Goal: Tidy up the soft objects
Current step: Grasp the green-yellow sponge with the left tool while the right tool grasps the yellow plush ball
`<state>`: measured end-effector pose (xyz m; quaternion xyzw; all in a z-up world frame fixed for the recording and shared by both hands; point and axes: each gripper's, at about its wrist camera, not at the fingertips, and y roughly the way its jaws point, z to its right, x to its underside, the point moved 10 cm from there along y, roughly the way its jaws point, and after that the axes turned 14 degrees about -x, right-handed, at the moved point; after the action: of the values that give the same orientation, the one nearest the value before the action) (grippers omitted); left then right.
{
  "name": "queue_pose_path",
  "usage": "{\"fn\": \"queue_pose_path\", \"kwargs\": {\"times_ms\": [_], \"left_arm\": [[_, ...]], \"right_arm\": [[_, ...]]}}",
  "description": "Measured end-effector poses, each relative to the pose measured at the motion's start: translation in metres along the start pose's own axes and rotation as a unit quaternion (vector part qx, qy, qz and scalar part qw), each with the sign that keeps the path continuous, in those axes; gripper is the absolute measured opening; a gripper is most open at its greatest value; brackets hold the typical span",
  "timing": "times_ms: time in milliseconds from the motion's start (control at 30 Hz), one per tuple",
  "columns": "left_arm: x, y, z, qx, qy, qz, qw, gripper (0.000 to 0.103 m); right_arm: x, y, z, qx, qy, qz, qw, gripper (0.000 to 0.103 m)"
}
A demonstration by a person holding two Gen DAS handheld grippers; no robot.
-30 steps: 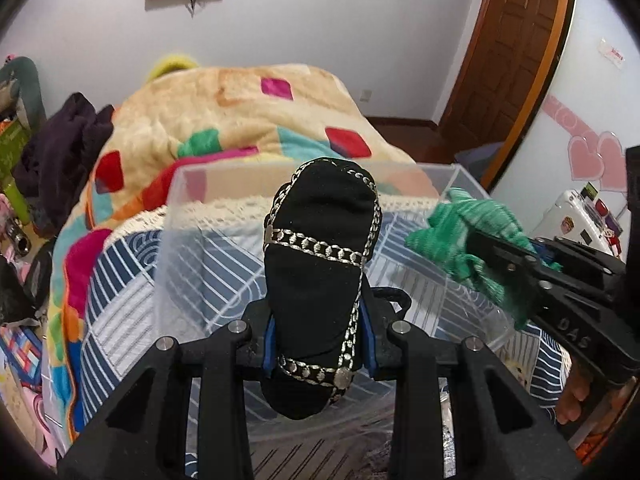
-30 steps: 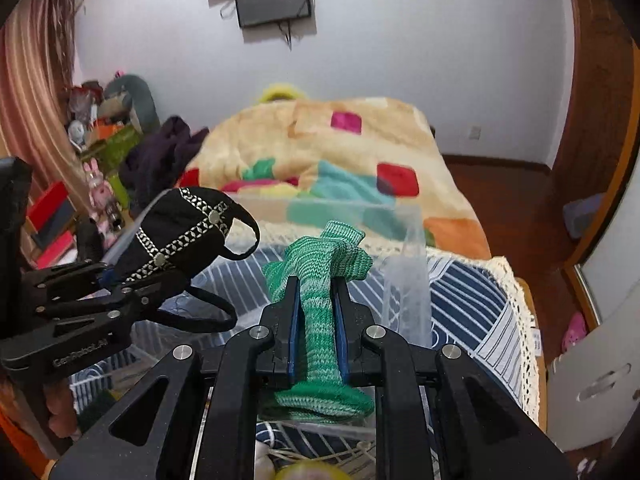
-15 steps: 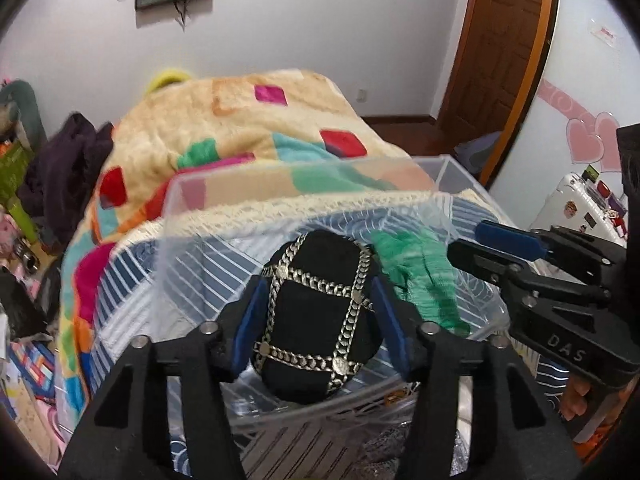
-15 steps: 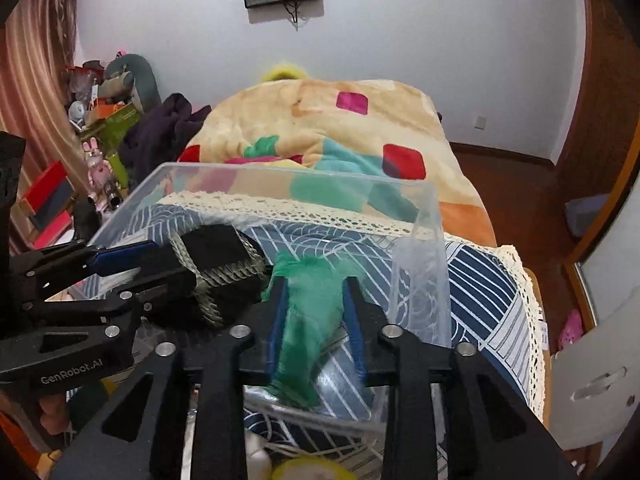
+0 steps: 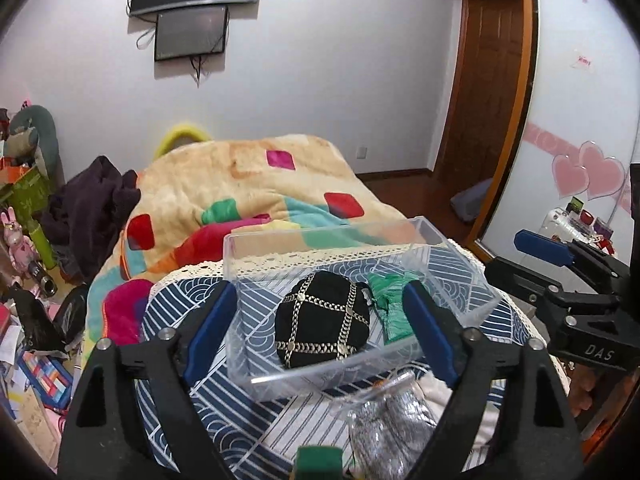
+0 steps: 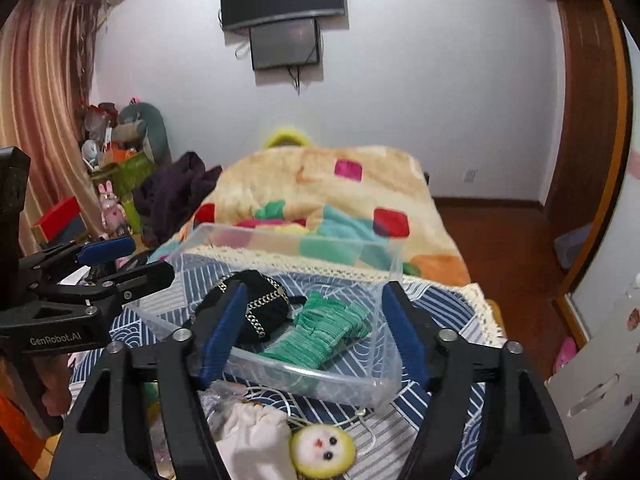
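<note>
Through my left tongs point(image 5: 320, 324), spread wide and empty, the black chained pouch point(image 5: 322, 326) lies ahead in the clear bin point(image 5: 320, 236), where soft things collect. Through my right tongs point(image 6: 312, 324), also spread and empty, the green knit piece point(image 6: 320, 334) lies beside it.

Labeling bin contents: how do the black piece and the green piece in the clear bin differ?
The black chain-trimmed piece is dark, rounded and bulging, crossed by metal chains; the green knit piece is plain ribbed knit, flatter and elongated. Black sits on the bin's left side, green on its right. Both lie loose inside the clear bin, held by neither open tool.
</note>
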<state>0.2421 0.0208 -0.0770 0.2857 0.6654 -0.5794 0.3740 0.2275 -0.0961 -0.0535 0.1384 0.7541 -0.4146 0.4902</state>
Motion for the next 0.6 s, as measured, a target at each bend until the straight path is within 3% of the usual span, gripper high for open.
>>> {"fn": "queue_pose_path", "kwargs": {"times_ms": [167, 367, 600], "left_arm": [[0.02, -0.016, 0.0, 0.0, 0.012, 0.003, 0.9999, 0.091], [0.055, -0.019, -0.001, 0.014, 0.014, -0.023, 0.9995, 0.091], [0.096, -0.011, -0.006, -0.008, 0.021, -0.049, 0.9985, 0.091]], "right_arm": [[0.007, -0.01, -0.009, 0.002, -0.013, 0.009, 1.0, 0.07], [0.03, -0.01, -0.01, 0.01, -0.012, -0.003, 1.0, 0.073], [0.069, -0.004, 0.011, 0.026, 0.025, -0.033, 0.999, 0.073]]}}
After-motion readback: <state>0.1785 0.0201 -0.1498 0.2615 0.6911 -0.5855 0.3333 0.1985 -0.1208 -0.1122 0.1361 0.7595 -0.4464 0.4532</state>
